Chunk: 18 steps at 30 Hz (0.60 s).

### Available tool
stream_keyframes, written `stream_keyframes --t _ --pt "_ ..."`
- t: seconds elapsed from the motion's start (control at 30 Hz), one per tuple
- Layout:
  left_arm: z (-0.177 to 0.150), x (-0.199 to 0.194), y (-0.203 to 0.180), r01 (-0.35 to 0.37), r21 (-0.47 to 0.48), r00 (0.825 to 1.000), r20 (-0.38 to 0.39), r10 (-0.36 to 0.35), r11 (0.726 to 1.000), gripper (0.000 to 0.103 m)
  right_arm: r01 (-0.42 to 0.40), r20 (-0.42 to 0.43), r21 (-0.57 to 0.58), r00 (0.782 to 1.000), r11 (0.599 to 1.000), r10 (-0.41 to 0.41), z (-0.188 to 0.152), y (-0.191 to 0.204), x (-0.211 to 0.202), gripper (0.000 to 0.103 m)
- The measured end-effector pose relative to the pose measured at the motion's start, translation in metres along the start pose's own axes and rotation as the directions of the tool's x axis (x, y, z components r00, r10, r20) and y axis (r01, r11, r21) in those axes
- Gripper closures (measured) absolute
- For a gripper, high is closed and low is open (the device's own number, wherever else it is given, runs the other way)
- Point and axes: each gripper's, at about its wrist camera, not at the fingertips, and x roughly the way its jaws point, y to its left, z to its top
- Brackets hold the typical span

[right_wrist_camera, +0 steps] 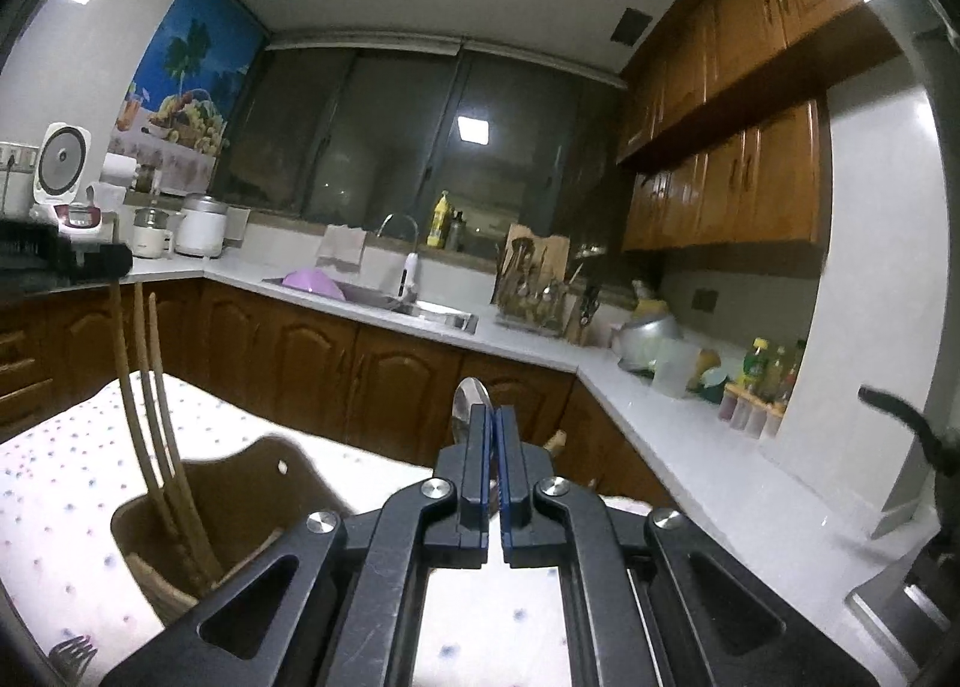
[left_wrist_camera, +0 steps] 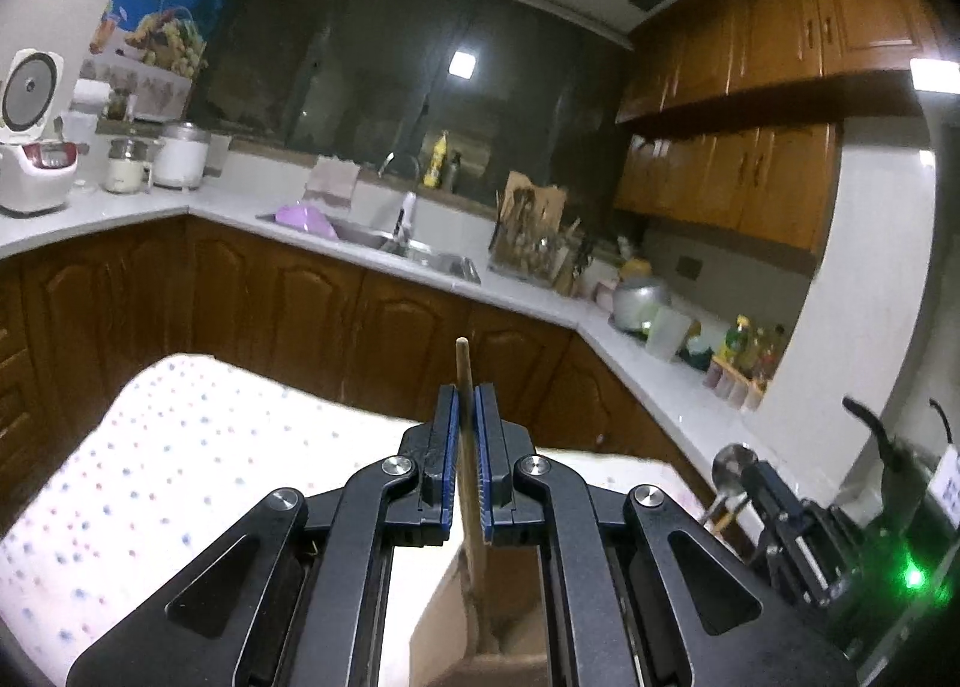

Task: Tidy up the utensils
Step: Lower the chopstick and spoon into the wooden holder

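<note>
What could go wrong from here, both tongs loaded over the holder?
1. The left tongs pinch the wooden chopstick at one narrow point; it could pivot or slip while lowered into the brown holder.
2. The holder already has chopsticks leaning out; a new one could knock them or tip the holder.
3. The right tongs hold the metal spoon close by; the two could collide.

Right tongs [right_wrist_camera: 495,447] clamped on a spoon [right_wrist_camera: 470,400], chopsticks [right_wrist_camera: 144,387] (three) upright in brown holder [right_wrist_camera: 240,501]
</note>
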Motion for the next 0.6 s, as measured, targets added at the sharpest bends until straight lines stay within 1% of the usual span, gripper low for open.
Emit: stream_keyframes --t 0.2,0.23,0.37,0.6 --pt "-0.018 0.006 -0.002 0.009 0.011 0.999 -0.053 -0.009 1.0 0.097 -0.051 -0.069 0.018 0.996 0.999 0.052 -0.015 0.0 0.005 0.101" --pt "-0.02 0.005 -0.003 0.001 0.024 0.999 -0.048 0.0 1.0 0.097 -0.063 -0.084 0.023 0.994 0.998 0.065 -0.016 0.0 0.007 0.101" --pt "-0.02 0.007 -0.003 0.006 0.035 0.998 -0.062 -0.004 0.999 0.097 -0.095 -0.131 0.046 0.986 0.994 0.1 -0.021 -0.003 0.011 0.102" --pt "-0.016 0.009 -0.001 0.015 0.042 0.996 -0.088 -0.011 0.999 0.096 -0.125 -0.167 0.086 0.976 0.988 0.138 -0.022 -0.007 0.015 0.102"
